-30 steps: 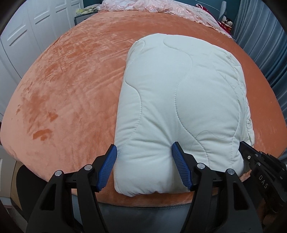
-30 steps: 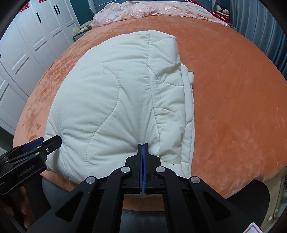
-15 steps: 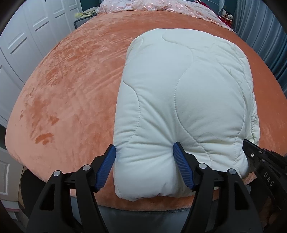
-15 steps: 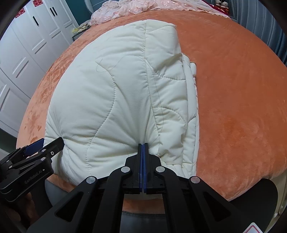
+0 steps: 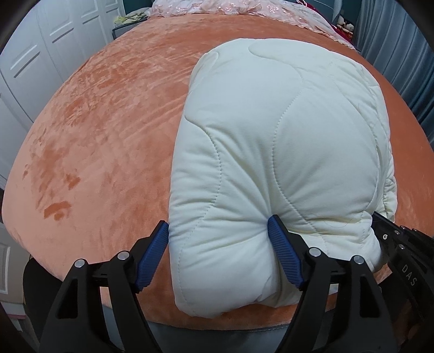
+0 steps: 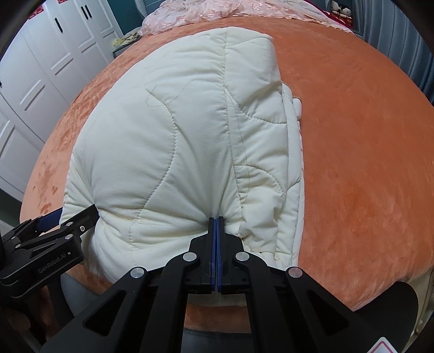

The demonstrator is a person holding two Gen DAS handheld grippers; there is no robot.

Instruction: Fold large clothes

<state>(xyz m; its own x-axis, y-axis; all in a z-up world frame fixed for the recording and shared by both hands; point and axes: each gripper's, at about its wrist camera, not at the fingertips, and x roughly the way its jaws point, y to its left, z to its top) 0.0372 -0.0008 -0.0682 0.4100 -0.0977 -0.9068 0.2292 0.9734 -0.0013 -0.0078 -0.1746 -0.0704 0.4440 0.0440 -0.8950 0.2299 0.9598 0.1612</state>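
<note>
A cream quilted garment [image 5: 284, 149], folded into a thick puffy bundle, lies on the orange bed cover [image 5: 95, 135] with its near end at the bed's front edge. My left gripper [image 5: 217, 244] straddles the bundle's near left corner. Its jaws are opening, the right blue pad [image 5: 282, 255] still dents the fabric and the left pad touches the side edge. My right gripper [image 6: 216, 218] is shut, its tips pushed into a crease near the garment's [image 6: 176, 149] right side. No fabric shows between its pads. The left gripper [image 6: 73, 214] also appears at the bundle's left corner.
White wardrobe doors [image 6: 40, 81] stand along the left. Pink lace bedding [image 5: 217, 8] is heaped at the bed's far end. Grey-blue curtains [image 5: 407, 68] hang on the right. Bare orange cover lies to the left and right of the bundle.
The garment's near end bulges higher and fills more of both views. The left jaws stand slightly wider apart. The right gripper stays shut at the same crease.
</note>
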